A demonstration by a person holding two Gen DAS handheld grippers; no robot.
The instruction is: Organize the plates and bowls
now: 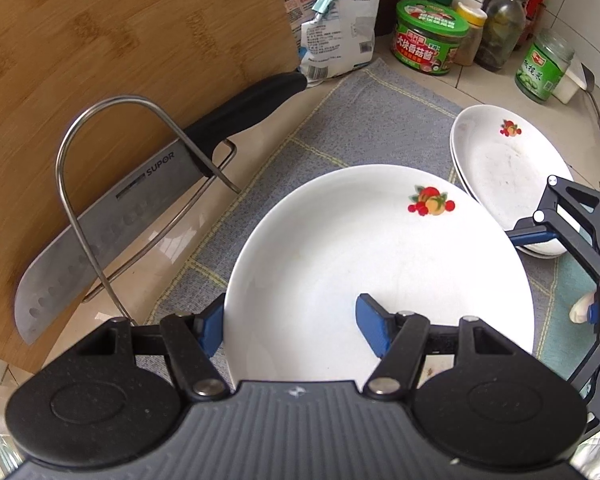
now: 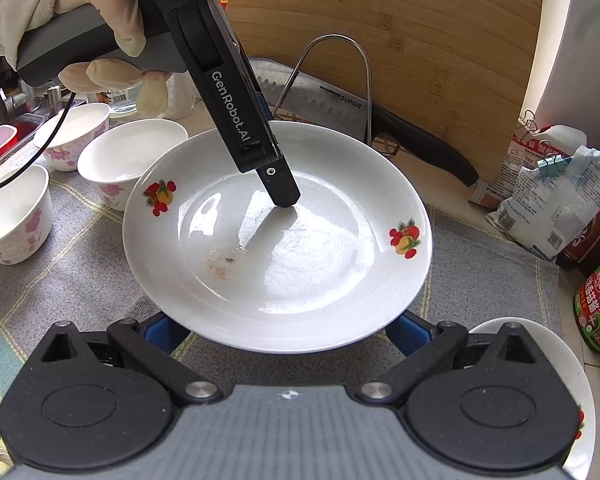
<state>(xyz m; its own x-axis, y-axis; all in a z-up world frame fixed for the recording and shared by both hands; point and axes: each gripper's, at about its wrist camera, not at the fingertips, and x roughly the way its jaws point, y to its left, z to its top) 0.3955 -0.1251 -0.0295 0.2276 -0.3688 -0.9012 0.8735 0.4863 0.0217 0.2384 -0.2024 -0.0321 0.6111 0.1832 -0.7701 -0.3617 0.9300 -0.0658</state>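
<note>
A white plate (image 1: 360,248) with fruit decals hangs a little above the grey cloth (image 1: 360,120). My left gripper (image 1: 292,328) is shut on its rim, one blue pad inside the dish and the other outside the edge. In the right wrist view that plate (image 2: 300,272) shows a few food specks, and a left finger (image 2: 282,192) comes down into it. My right gripper (image 2: 288,330) stands wide open, both blue pads tucked under the plate's near edge; contact there is hidden. A stack of matching plates (image 1: 508,168) lies to the right. Three flowered bowls (image 2: 128,160) stand left of the plate.
A cleaver (image 1: 140,208) rests in a wire rack (image 1: 100,160) against a wooden cutting board (image 1: 100,40). Bags (image 1: 340,20), jars and bottles (image 1: 428,40) line the tiled back wall. A gloved hand (image 2: 100,0) holds the left gripper's handle.
</note>
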